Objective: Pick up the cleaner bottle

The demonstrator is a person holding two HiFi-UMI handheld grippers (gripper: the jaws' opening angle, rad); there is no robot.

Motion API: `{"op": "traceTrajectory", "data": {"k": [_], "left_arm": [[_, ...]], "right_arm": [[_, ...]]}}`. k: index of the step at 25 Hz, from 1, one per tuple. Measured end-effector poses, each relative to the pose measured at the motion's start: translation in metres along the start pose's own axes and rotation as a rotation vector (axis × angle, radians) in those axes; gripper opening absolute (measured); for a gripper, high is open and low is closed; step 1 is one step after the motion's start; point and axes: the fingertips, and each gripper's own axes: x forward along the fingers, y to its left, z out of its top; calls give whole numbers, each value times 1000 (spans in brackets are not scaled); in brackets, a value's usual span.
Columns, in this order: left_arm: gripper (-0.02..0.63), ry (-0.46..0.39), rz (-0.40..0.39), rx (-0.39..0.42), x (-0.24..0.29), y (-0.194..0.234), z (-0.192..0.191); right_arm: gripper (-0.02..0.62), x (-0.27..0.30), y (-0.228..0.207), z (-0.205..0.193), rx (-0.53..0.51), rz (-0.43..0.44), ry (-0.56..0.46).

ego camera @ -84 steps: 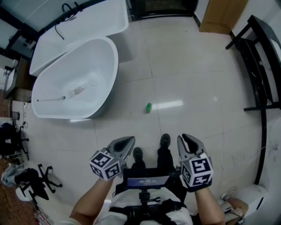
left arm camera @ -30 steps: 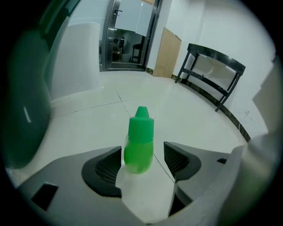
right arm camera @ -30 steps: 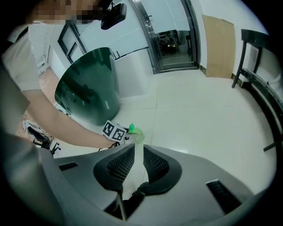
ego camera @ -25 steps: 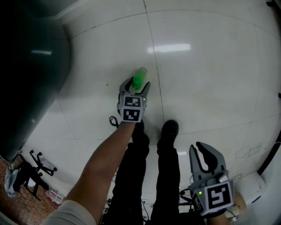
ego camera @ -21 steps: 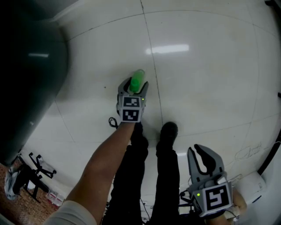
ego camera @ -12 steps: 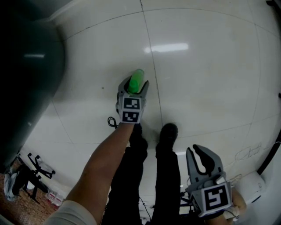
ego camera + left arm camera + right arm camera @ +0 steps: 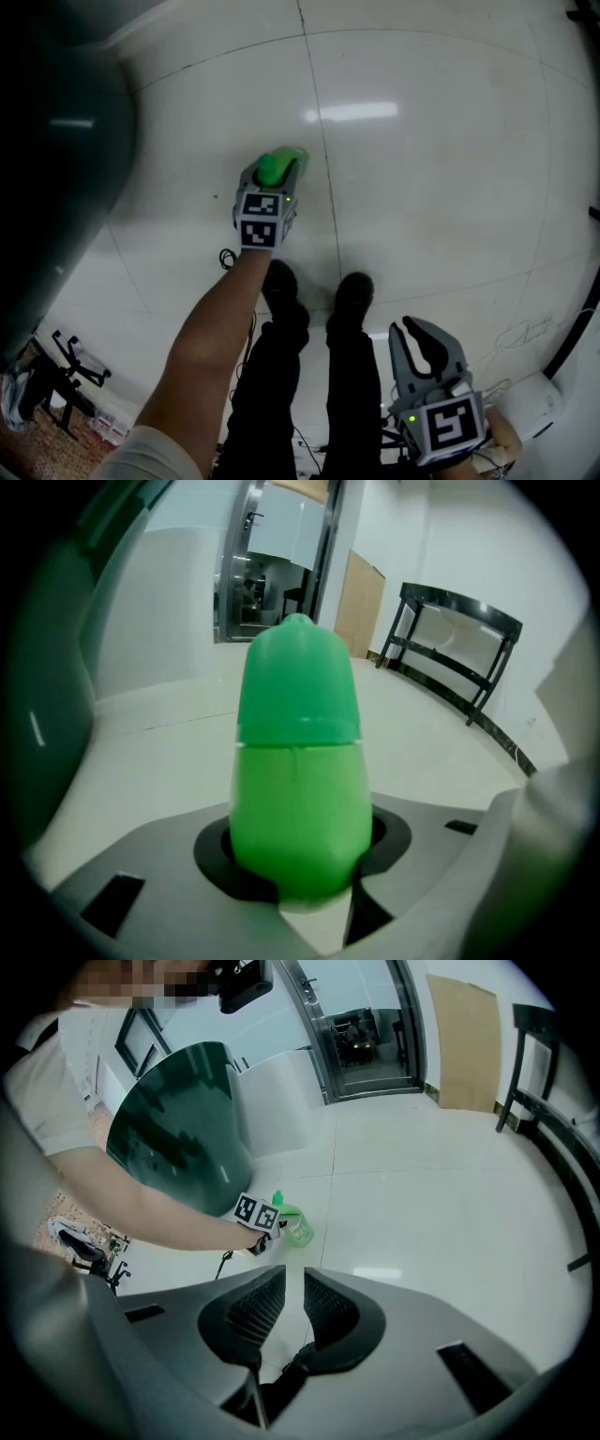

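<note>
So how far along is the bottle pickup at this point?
Done: the approach; the left gripper is down at the green cleaner bottle, which sits between its jaws. In hand: the grasp; those jaws have just been closing and now hug the bottle's body. Left: lifting it off the floor; no lift is evident yet. The right gripper hangs empty.

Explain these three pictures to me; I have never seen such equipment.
A person holds a grey two-jaw gripper in each hand. The head view looks down from a camera on the person's head; the other two pictures come from cameras riding on the grippers. On the pale tiled floor, near a dark rounded tub, is a bright green plastic cleaner bottle. The left gripper has just been closing its jaws and now clamps that bottle. The right gripper hangs empty, jaws slightly apart.
</note>
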Motion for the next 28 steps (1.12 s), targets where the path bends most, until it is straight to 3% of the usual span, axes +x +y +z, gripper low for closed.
{"op": "traceTrajectory", "data": {"k": [3,7,11,20,28], "left_arm": [[161,-34,-65,-7,-8,-7,24],[161,-109,-158,45,-49,-32,66],[161,-166,-194,105,-102,-52,115],[161,-228,-148,154,-232,-75,205],[161,-270,-59,88,-363,-92,259]], "right_arm": [[67,-4,-2,2,0,-7,-11],[67,-19,4,11,1,-5,-42],[67,-44,19,34,-16,6,-92],[67,-129,32,68,-78,-2,-180],[67,-224,55,92,-143,-5,-262]]}}
